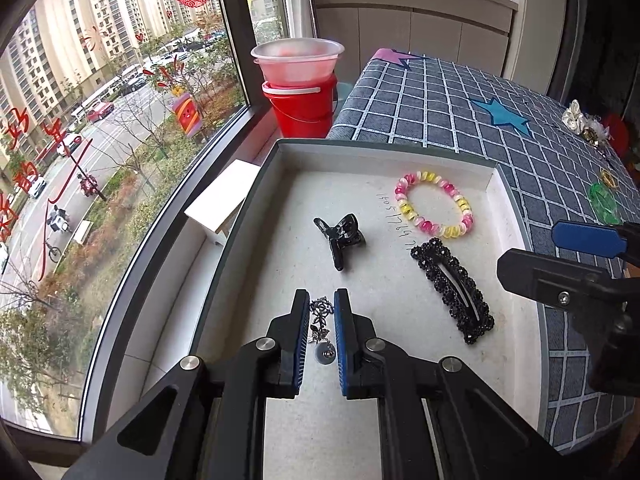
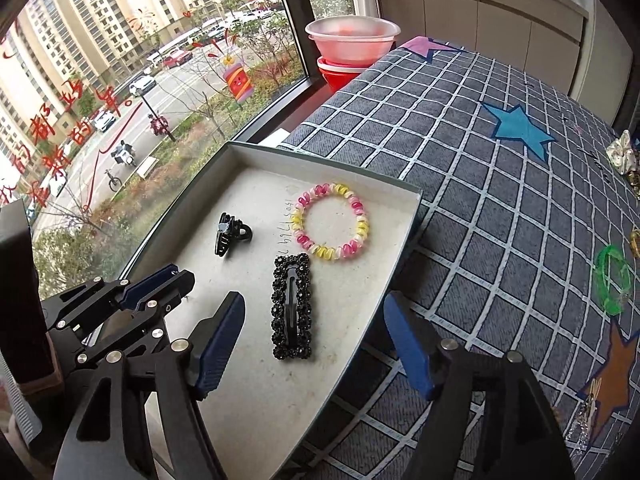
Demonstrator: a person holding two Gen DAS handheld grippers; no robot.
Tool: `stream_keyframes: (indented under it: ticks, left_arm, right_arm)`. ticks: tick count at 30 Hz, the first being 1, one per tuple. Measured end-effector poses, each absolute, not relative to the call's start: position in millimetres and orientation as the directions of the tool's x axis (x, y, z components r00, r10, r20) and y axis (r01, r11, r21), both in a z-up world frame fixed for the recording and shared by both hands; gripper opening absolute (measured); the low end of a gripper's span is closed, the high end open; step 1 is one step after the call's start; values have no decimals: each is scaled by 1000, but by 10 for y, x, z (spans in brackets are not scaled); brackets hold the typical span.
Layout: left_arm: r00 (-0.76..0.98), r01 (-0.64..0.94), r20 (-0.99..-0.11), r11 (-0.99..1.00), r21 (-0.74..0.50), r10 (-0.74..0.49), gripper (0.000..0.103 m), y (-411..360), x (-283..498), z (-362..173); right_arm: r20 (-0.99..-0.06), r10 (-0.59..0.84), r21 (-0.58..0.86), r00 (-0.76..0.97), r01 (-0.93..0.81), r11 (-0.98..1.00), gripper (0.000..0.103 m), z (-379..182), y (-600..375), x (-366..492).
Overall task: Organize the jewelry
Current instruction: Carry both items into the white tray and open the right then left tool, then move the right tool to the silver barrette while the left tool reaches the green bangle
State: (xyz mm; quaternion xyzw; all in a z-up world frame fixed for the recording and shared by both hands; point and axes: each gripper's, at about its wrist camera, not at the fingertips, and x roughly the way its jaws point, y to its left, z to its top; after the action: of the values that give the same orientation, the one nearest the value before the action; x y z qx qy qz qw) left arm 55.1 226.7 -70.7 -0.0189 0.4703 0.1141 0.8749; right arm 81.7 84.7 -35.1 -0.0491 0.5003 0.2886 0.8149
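A shallow white box tray (image 1: 494,178) (image 2: 412,216) lies on the checked cloth by the window. In it are a pink-and-yellow coil bracelet (image 1: 435,204) (image 2: 331,222), a small black claw clip (image 1: 340,236) (image 2: 231,233) and a long black beaded hair clip (image 1: 454,290) (image 2: 291,306). My left gripper (image 1: 322,308) is over the tray's near part, its jaws narrowly apart around a dark dangling earring (image 1: 322,330); I cannot tell if they grip it. My right gripper (image 2: 316,320) is open and empty above the tray's right edge; its finger shows in the left wrist view (image 1: 588,238).
More jewelry lies on the cloth at the right: a green bangle (image 2: 612,276) (image 1: 604,200), a white fabric flower piece (image 1: 576,118) (image 2: 620,156) and small gold pieces. A red bucket (image 1: 304,110) with a plastic bowl (image 1: 298,60) stands at the window sill.
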Motion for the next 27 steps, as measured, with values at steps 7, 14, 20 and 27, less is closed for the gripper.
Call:
stream_keyframes:
  ticks: [7,14,20,27]
  left_arm:
    - [533,-211,-831,976,52,159,20,2256,558,-675]
    - [575,-233,-793,969,78,202,103,2200,482,-571]
    - [584,-223,-786,971,87,204,103,2128,494,-508]
    - [605,-189,-773,977,96,193,103,1952,474,-389]
  right_arm:
    - [-824,418,195,383,-500,843,81,-216,733,784]
    - [-806,412,177,424,-492,853,84,-139,650,741]
    - [-782,427,200,454,-467,862,86,-77,500,718]
    - [-717,446,224,535,-430,875,103,62,246,624]
